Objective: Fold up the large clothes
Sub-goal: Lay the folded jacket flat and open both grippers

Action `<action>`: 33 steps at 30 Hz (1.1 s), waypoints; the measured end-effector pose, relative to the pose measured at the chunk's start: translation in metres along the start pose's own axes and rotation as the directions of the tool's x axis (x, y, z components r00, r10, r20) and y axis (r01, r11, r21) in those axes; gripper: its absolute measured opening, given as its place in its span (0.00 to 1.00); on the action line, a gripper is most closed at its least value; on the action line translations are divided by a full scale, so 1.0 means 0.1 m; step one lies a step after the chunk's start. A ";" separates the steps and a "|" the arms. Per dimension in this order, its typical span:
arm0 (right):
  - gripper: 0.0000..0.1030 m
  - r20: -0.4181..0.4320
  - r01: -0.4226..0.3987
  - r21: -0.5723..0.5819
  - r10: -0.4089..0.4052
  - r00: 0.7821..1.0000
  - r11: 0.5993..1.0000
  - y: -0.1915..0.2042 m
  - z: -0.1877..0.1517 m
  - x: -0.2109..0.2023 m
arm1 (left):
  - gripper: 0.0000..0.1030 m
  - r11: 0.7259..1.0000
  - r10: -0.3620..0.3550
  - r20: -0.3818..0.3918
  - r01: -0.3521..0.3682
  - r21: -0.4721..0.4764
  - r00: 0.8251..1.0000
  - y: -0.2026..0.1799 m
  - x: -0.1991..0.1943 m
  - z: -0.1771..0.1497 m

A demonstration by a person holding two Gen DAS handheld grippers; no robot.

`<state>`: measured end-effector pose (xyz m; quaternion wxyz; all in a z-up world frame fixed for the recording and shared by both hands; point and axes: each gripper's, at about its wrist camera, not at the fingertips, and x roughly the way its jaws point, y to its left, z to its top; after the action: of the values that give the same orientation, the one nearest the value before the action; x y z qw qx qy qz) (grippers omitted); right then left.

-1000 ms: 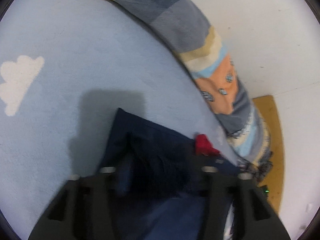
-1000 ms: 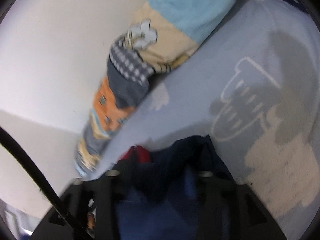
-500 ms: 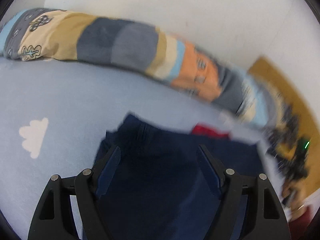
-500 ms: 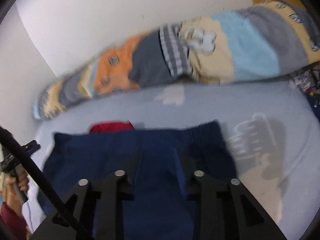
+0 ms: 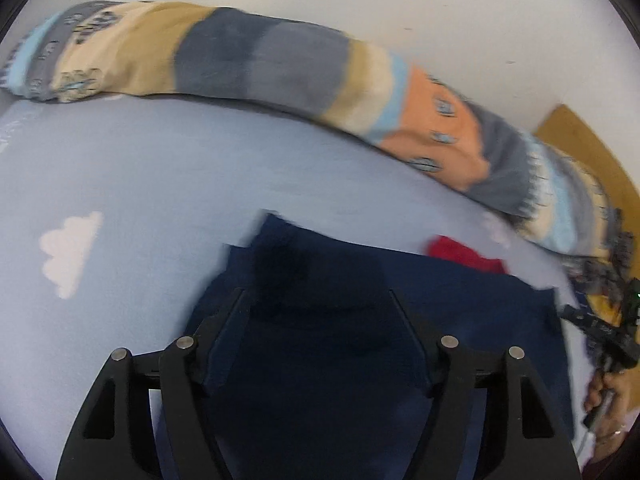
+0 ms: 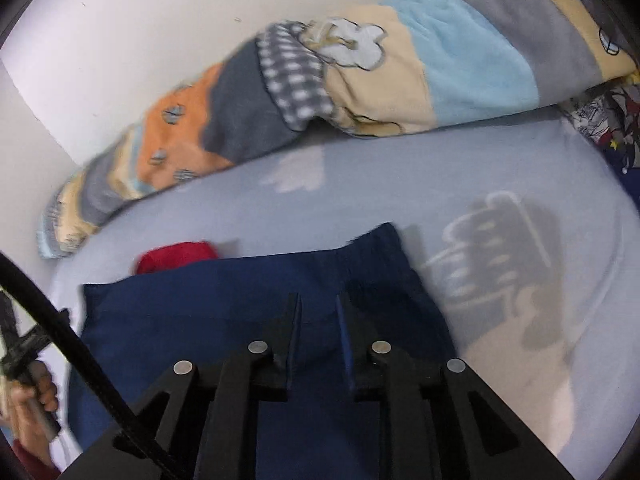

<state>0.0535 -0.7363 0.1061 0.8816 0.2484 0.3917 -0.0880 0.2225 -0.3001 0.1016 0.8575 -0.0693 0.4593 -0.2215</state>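
With the navy garment [image 5: 460, 300] laid flat on the bed [image 5: 140, 184] for folding, the left gripper [image 5: 320, 312] hangs fingers apart over it, while the right gripper [image 6: 318, 312] has just been closing, fingers narrowly apart with nothing clamped.

I read no text, label, brand or number in either wrist view. The patterned fabrics carry pictures only.

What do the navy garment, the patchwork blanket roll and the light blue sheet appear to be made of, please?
Navy garment: apparently a woven or knit cloth, matte, lying limp and flat; the exact fibre cannot be told.
Patchwork blanket roll: looks like plush fleece, with a soft, fuzzy surface and puffy folds.
Light blue sheet: seemingly smooth cotton-like fabric, matte, with printed white clouds; blur leaves the weave open.
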 end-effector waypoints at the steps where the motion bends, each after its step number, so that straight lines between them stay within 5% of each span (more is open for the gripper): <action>1: 0.19 -0.009 -0.033 -0.016 0.033 0.999 0.999 0.08 -0.06 -0.09 | 0.67 0.999 -0.012 -0.005 0.012 0.029 1.000 -0.11 -0.01 -0.06; 4: 0.19 -0.040 -0.054 -0.132 0.049 0.998 0.990 0.40 -0.31 -0.31 | 0.67 0.991 0.003 -0.035 0.002 0.135 0.999 -0.32 0.00 -0.27; 7: 0.20 -0.088 -0.005 -0.200 -0.013 0.996 0.980 0.47 -0.58 -0.25 | 0.67 0.981 0.130 -0.064 -0.120 0.151 0.989 -0.17 0.24 -0.42; 9: 0.20 -0.185 0.012 -0.175 -0.044 0.982 0.985 0.29 -0.71 0.01 | 0.67 0.979 0.169 -0.073 -0.158 0.132 0.983 -0.03 0.35 -0.48; 11: 0.19 -0.166 0.023 -0.128 -0.044 0.985 0.992 0.22 -0.74 -0.05 | 0.67 0.976 0.189 -0.064 -0.180 0.126 0.980 -0.06 0.24 -0.50; 15: 0.27 -0.125 0.007 -0.185 -0.031 0.992 0.983 0.50 -0.84 -0.50 | 0.69 0.982 0.111 -0.040 -0.103 0.160 0.993 -0.27 -0.22 -0.64; 18: 0.34 -0.133 -0.046 -0.228 0.016 0.991 0.972 0.78 -1.08 -0.74 | 0.75 0.964 0.135 -0.019 -0.127 0.234 0.991 -0.36 -0.44 -0.93; 24: 0.35 -0.265 -0.046 -0.309 -0.040 0.963 0.950 1.02 -1.69 -0.44 | 0.75 0.954 0.167 -0.031 -0.153 0.259 0.985 -0.07 -0.44 -1.41; 28: 0.35 -0.293 -0.057 -0.300 -0.035 0.956 0.952 1.01 -1.71 -0.43 | 0.75 0.957 0.148 -0.036 -0.134 0.257 0.988 -0.14 -0.58 -1.29; 30: 0.35 -0.247 -0.087 -0.288 0.014 0.969 0.954 1.04 -1.55 -0.55 | 0.75 0.964 0.136 0.002 -0.133 0.232 0.991 -0.15 -0.64 -1.06; 33: 0.43 -0.169 -0.028 -0.268 -0.018 0.985 0.963 0.99 -1.16 -0.53 | 0.78 0.964 0.175 0.032 -0.178 0.200 0.984 -0.12 -0.51 -0.71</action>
<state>-0.0229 -0.5942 0.1148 0.8708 0.1338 0.4730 -0.0100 0.1363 -0.2822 0.1039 0.8796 0.0576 0.4327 -0.1892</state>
